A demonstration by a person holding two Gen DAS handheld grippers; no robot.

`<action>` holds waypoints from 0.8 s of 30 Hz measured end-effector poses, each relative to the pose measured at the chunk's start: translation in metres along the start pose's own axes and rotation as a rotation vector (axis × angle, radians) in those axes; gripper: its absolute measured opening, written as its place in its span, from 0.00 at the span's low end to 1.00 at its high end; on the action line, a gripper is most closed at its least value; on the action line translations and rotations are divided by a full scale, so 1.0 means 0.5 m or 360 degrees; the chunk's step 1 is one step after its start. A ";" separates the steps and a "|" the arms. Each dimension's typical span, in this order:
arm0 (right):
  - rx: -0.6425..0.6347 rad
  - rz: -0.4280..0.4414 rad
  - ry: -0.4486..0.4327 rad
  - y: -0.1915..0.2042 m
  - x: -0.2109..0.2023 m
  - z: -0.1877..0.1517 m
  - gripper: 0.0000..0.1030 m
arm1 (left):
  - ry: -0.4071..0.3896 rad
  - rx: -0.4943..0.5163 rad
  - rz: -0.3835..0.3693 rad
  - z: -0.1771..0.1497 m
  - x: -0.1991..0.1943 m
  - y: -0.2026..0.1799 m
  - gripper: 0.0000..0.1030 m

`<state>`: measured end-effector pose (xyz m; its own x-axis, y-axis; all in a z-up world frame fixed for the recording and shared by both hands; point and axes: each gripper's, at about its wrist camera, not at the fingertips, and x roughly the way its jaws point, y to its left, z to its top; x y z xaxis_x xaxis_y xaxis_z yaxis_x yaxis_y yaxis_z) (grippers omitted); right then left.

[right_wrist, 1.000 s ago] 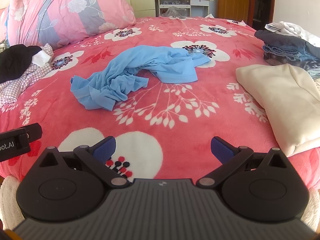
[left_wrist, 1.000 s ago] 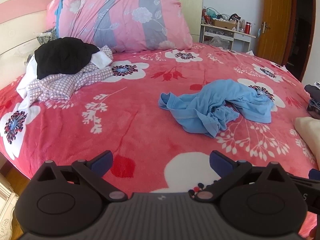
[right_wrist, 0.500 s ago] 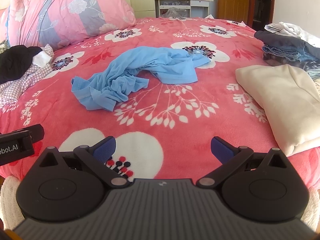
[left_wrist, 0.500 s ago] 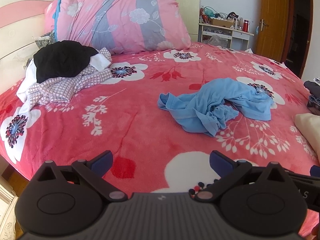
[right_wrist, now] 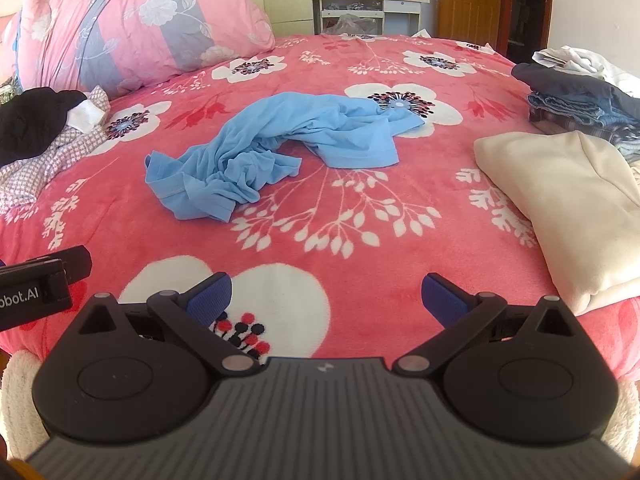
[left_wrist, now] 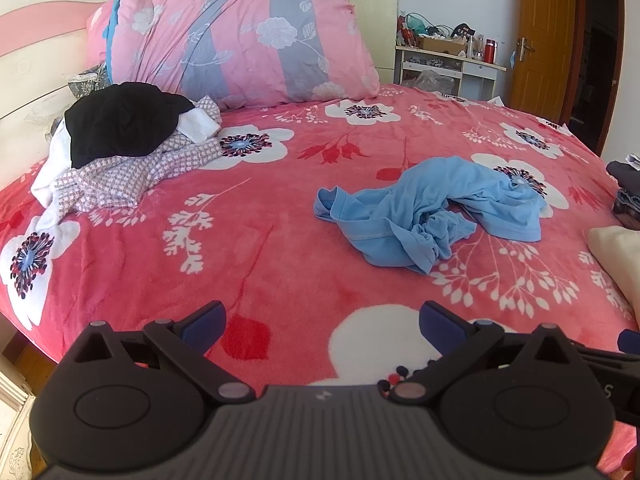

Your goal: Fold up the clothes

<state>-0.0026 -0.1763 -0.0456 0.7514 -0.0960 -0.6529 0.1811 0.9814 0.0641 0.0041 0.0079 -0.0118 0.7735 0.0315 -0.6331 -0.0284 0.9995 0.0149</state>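
Ahead of both spread, empty jaws lies the crumpled blue shirt (left_wrist: 430,210), untouched.

The only clear lettering is "obot.AI" in white on the black body of the left gripper (right_wrist: 38,294), cut off by the left picture edge in the right wrist view, so its first letter is lost; in the left wrist view, a single pale "S" shows on the black body of the right gripper (left_wrist: 608,390) at the right picture edge, the remainder out of frame; a small pale mark sits on the ribbed grey plate of each gripper, too small to read; items on the far worktop (right_wrist: 370,0) are too blurred to read.
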 end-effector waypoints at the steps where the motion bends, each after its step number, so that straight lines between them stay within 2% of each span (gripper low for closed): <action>1: 0.0000 0.0000 0.0000 0.001 0.001 0.000 0.99 | -0.0001 0.0003 0.0001 0.001 0.000 0.000 1.00; 24: 0.0000 -0.0003 0.0016 0.006 0.020 0.006 0.99 | 0.0008 0.0024 -0.0005 0.008 0.018 -0.004 1.00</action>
<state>0.0072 -0.1747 -0.0496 0.7447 -0.0961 -0.6604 0.1823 0.9812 0.0628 0.0135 0.0060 -0.0144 0.7705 0.0284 -0.6368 -0.0165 0.9996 0.0246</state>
